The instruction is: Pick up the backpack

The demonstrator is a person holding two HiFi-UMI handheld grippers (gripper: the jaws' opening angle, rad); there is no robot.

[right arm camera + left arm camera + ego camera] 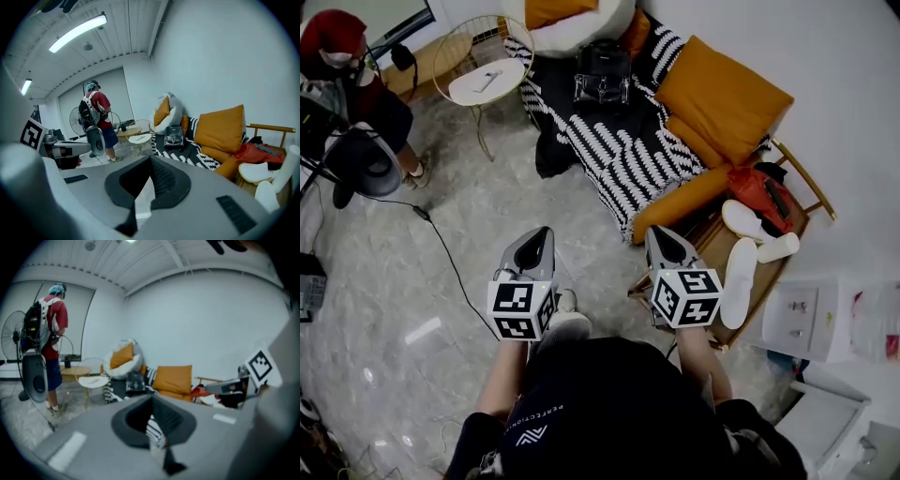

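Note:
The backpack [602, 73] is small and black, and stands upright on the black-and-white striped sofa cover [623, 150] at the far end of the room. It also shows in the left gripper view as the backpack [135, 382] and in the right gripper view as the backpack [174, 138], far beyond the jaws in both. My left gripper [542, 232] and my right gripper [657, 232] are held side by side over the floor, well short of the sofa. Both point toward it and slightly down. Each has its jaws shut with nothing between them.
Orange cushions [722, 98] lean on the sofa's right. A wooden side table [764, 239] at the right carries a red bag and white items. A round wire table [485, 75], a person in a red top [342, 56], a fan [361, 159] and a floor cable [441, 246] are left.

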